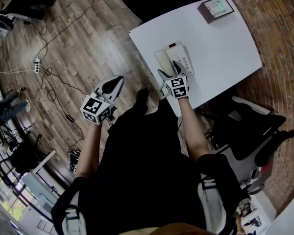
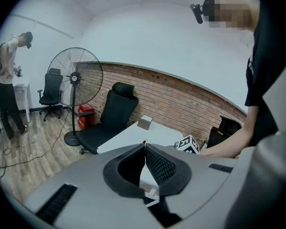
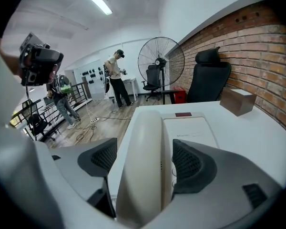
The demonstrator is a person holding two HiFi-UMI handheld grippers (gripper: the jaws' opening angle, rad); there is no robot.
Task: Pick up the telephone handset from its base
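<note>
A cream telephone handset [image 3: 143, 142] lies in its cradle on the left of the white base [image 3: 190, 128], which stands near the white table's [image 1: 220, 38] near edge. My right gripper [image 3: 145, 157] is open and straddles the handset's near end, with a black pad on each side. A strip of base shows between the right pad and the handset. In the head view this gripper [image 1: 168, 74] sits at the handset's [image 1: 163, 59] lower end. My left gripper [image 1: 118, 79] hangs over the wooden floor left of the table, shut with nothing in it [image 2: 145, 145].
A small grey box [image 1: 216, 8] sits at the table's far corner. A black office chair [image 2: 112, 116] and a standing fan [image 2: 75, 78] stand beyond the table by a brick wall. Cables and a power strip [image 1: 36, 65] lie on the floor. Other people stand further off [image 3: 115, 75].
</note>
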